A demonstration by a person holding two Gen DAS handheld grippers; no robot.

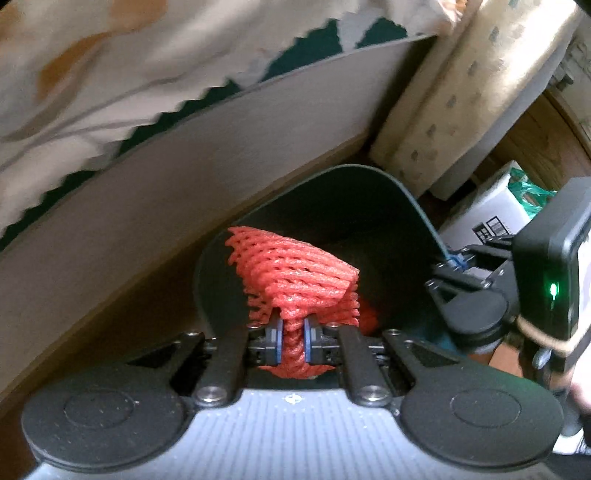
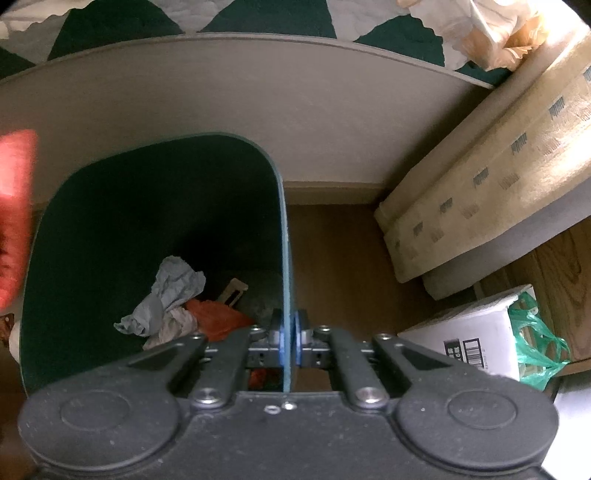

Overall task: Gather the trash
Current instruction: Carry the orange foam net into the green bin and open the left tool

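The left hand-held gripper clamps a red foam net above the dark bin, whose rim the right hand-held gripper pinches, crumpled paper lying inside.

This is a lived-in room of a home, most likely a bedroom. A bed with a grey upholstered frame curves across both views, and on it lies a quilt with dark green and white triangles and a scalloped edge. The floor is brown wood. Beside the bed's corner a long flat cardboard package printed with repeated marks leans against the frame, and near it on the floor stands a white cardboard box with a barcode, a green plastic bag touching it. A dark green waste bin holding crumpled paper stands against the bed frame.
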